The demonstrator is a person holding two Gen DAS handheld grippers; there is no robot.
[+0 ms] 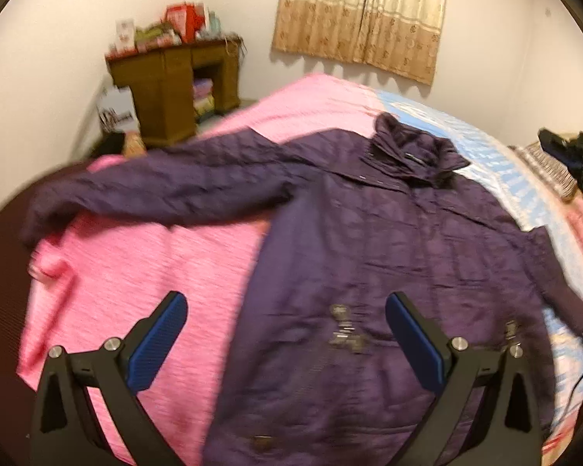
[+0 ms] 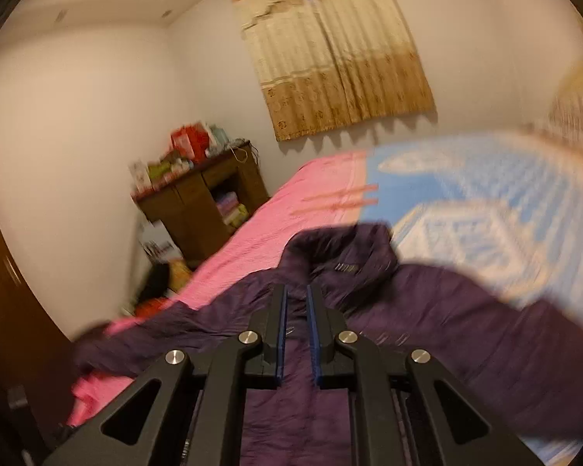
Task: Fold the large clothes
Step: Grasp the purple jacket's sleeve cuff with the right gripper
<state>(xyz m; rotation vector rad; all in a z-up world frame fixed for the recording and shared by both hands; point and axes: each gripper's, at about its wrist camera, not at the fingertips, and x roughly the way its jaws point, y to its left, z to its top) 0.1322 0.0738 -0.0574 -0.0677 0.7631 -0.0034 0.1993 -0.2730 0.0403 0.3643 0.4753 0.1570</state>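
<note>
Left gripper (image 1: pixel 285 343): jaws apart above jacket (image 1: pixel 369 252), nothing held | right gripper (image 2: pixel 296 334): jaws together, seemingly empty | jacket spread flat on bed (image 1: pixel 136 272), sleeve out, ready for folding

A pink bedspread (image 1: pixel 136 272) covers the left and centre of the left wrist frame. A blue-and-white patterned cover (image 1: pixel 485 155) adjoins it at right. A brown wooden cabinet (image 1: pixel 167 89) stands at upper left, with boxes (image 1: pixel 183 23) stacked on top. A beige patterned curtain (image 1: pixel 361 15) hangs at top centre.
</note>
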